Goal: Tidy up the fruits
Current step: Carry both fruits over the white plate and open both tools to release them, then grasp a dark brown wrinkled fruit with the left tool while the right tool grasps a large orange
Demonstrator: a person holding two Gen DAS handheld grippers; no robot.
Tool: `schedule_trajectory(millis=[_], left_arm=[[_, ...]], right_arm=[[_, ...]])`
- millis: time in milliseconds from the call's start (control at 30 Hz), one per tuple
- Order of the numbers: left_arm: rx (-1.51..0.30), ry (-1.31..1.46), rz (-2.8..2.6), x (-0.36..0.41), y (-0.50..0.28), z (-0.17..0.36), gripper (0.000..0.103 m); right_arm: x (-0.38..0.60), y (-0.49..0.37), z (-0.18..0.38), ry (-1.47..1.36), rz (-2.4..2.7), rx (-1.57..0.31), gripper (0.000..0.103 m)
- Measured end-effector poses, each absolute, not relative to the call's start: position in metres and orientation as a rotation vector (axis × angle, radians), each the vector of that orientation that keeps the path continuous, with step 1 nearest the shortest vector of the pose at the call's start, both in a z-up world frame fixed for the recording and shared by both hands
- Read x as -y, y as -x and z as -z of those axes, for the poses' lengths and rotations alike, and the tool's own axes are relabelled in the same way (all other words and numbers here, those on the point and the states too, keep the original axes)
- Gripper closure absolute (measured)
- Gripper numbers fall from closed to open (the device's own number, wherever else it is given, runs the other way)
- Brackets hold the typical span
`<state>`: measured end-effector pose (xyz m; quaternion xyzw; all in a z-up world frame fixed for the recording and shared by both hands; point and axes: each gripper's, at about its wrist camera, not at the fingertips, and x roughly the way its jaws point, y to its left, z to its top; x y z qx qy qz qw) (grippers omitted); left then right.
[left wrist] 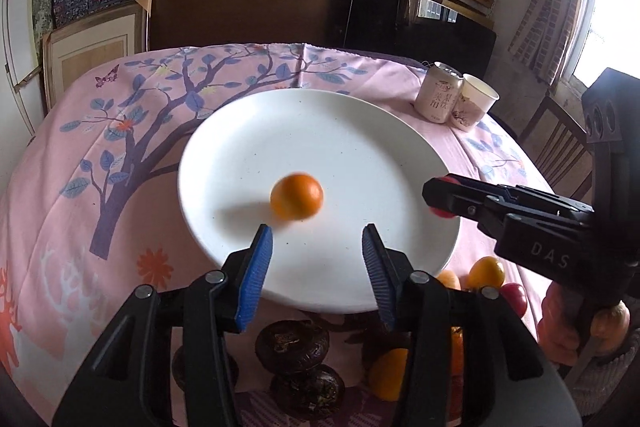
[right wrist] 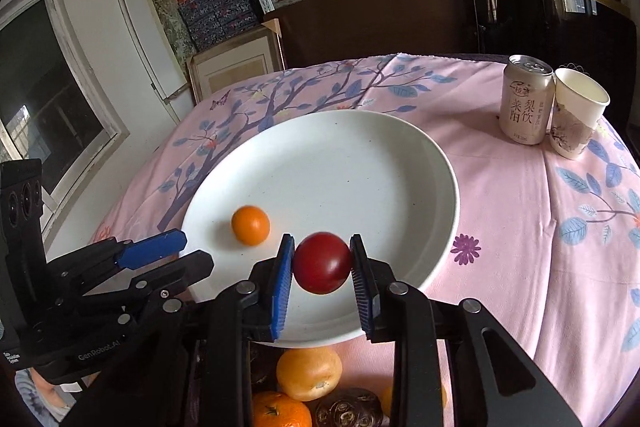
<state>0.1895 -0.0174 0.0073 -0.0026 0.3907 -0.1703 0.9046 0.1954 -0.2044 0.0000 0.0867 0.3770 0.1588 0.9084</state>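
While the left gripper stands apart behind the orange on the plate, the right gripper seemingly clamps a red fruit over it for placing.

The drink can on the table carries large Chinese characters, 梨饮 and 亲阳, under a small logo too fine to read. The right hand-held gripper bears the letters "DAS" on its black body. The left hand-held gripper shows "GenRobot.AI" and a small label, "Data Acquisition System".
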Motion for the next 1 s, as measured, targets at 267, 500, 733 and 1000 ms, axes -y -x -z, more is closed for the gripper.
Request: schedule_trajectory(millis=[267,500,733,1000], left_arm=[[-0.791,0.012,0.326,0.009,-0.179,-0.008,0.035],[-0.742,0.055,0.277,-0.014,-0.159,-0.018,0.027],[-0.753,0.071,0.206,-0.041,-0.129,-0.007,0.023],[-0.794,0.117,0.132,-0.07,-0.105,0.01,0.023]], right_arm=[[0.209,-0.182,-0.008,-0.187,-0.326,-0.739,0.057],[0.234,-0.149,-0.02,-0.219,-0.274,-0.659,0.045],[0.279,-0.112,-0.001,-0.324,-0.199,-0.648,0.028],[0.306,-0.106,0.008,-0.441,-0.173,-0.649,0.027]])
